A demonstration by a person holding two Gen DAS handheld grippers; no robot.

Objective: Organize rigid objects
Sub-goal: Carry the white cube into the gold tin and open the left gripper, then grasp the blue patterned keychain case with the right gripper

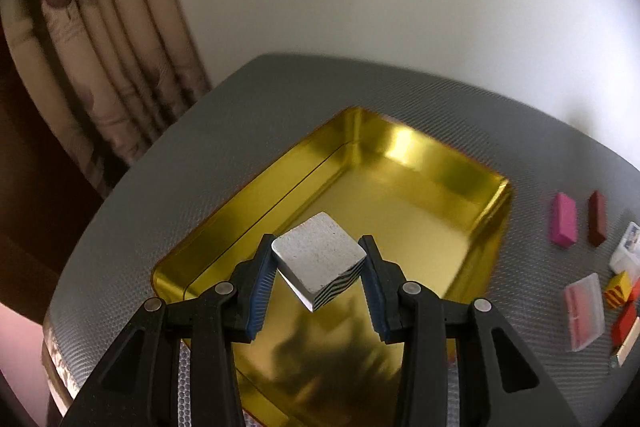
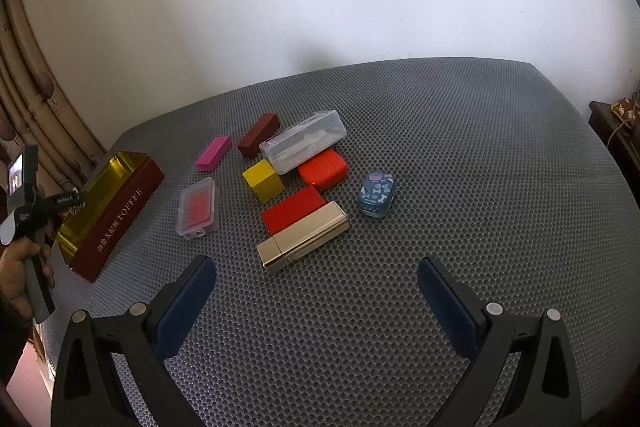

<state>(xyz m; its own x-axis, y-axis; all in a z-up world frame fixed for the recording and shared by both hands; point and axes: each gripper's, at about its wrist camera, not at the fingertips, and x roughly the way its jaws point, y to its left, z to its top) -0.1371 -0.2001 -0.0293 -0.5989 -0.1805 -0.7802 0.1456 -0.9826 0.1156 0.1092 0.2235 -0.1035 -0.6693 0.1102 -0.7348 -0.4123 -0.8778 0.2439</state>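
While the left tool (image 1: 320, 267) hangs over the gold-lined tin (image 1: 448, 163), its pads are clamped on a white cube (image 1: 318, 257) with a black-and-white striped side face. Cube is held tilted, one corner pointing down toward the tin floor, clear of it; being a cube, no long axis to record. Tin is rectangular, long axis running from the near left to the far right in the left wrist view. Tin sits on the grey dimpled tabletop (image 2: 460, 147). Right tool (image 2: 316, 291) has jaws wide apart, nothing between them, above bare mat. Beyond it lie a gold case (image 2: 304, 237), long axis pointing far right, a red block (image 2: 292, 209) touching it, and a yellow cube (image 2: 262, 179).
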